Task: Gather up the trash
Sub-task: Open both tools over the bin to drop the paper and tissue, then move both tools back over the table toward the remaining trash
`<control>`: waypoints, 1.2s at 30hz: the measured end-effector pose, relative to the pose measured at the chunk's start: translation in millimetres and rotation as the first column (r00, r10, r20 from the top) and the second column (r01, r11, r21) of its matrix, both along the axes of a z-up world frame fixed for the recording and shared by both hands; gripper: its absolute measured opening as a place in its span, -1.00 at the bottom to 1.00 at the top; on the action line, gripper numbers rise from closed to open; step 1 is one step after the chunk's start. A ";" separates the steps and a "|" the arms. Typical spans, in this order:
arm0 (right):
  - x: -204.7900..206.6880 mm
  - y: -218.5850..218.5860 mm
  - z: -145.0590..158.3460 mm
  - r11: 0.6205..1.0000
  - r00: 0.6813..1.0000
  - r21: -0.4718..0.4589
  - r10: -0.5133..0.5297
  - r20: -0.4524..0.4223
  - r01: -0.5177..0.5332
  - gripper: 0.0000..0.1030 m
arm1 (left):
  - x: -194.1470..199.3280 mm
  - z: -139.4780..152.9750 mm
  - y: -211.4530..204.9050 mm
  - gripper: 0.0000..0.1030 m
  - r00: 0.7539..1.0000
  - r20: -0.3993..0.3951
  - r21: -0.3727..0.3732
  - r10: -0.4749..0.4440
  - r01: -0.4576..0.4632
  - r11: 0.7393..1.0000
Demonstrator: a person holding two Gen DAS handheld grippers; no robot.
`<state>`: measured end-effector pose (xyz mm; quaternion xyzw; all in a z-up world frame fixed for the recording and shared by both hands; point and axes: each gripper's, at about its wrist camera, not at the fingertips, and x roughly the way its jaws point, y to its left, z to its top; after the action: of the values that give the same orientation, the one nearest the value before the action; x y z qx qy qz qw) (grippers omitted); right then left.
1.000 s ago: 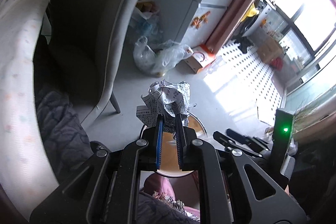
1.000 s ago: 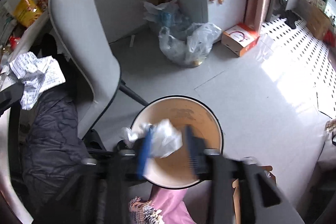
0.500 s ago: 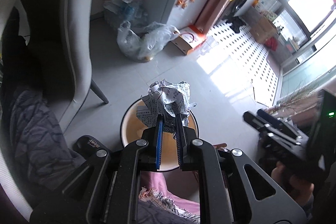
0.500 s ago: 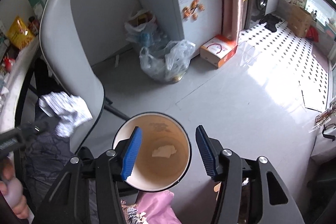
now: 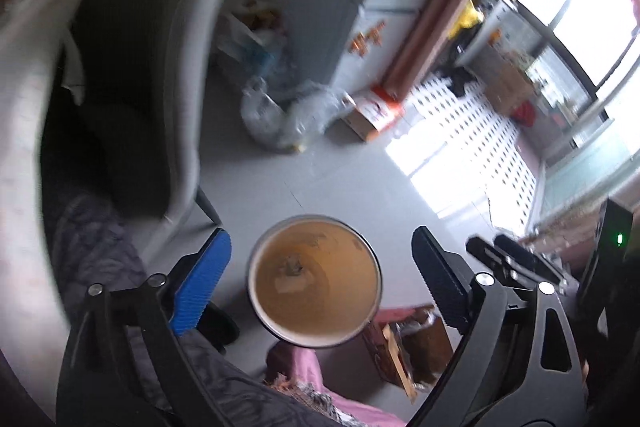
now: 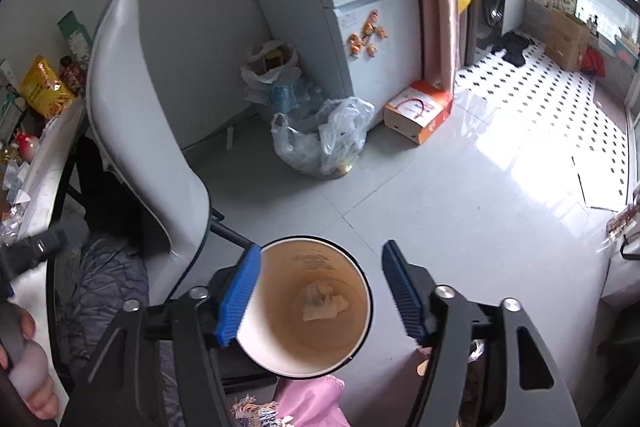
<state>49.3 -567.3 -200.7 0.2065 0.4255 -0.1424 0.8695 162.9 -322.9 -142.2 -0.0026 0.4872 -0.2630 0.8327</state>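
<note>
A round trash bin (image 5: 316, 283) with a tan inside and a white rim stands on the floor below both grippers; it also shows in the right wrist view (image 6: 306, 311). Crumpled paper lies at its bottom (image 5: 294, 273) (image 6: 320, 303). My left gripper (image 5: 320, 279) is open and empty above the bin. My right gripper (image 6: 320, 295) is open and empty above the bin too. The right gripper's black body shows at the right edge of the left wrist view (image 5: 520, 263).
A grey chair (image 6: 136, 131) stands left of the bin, with a dark quilted coat (image 6: 104, 291) on it. A clear plastic bag (image 6: 324, 139) and an orange-white box (image 6: 418, 111) lie by the fridge (image 6: 360, 7). Pink cloth (image 6: 312, 403) lies under the bin's near side.
My left gripper has opened and let go of the crumpled printed paper, which now lies in the bin. The right gripper dropped its white wad earlier and stays open.
</note>
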 end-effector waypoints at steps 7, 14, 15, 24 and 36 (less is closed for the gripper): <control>3.1 24.2 32.5 0.999 0.997 -0.051 0.015 0.080 -0.011 0.87 | 6.0 45.8 51.7 0.89 0.989 0.073 -0.052 0.126 -0.122 0.991; 17.0 60.6 68.9 0.995 0.982 -0.068 0.088 0.165 -0.078 0.85 | 2.4 91.5 118.7 0.89 0.947 0.179 -0.101 0.267 -0.253 0.962; 19.2 66.6 72.5 0.993 0.980 -0.075 0.100 0.170 -0.089 0.85 | 0.9 95.6 127.6 0.89 0.938 0.193 -0.105 0.288 -0.272 0.957; 45.7 139.7 116.3 0.975 0.952 -0.139 0.200 0.232 -0.171 0.86 | -17.8 126.1 205.7 0.89 0.824 0.325 -0.145 0.465 -0.442 0.885; 73.3 230.2 143.2 0.926 0.889 -0.130 0.376 0.261 -0.354 0.86 | -49.5 130.2 293.3 0.89 0.700 0.380 -0.171 0.605 -0.589 0.790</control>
<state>122.6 -337.1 -57.5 0.1068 0.3229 0.0377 0.9396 113.4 -29.5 -11.9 -0.1194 0.2662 0.0178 0.9563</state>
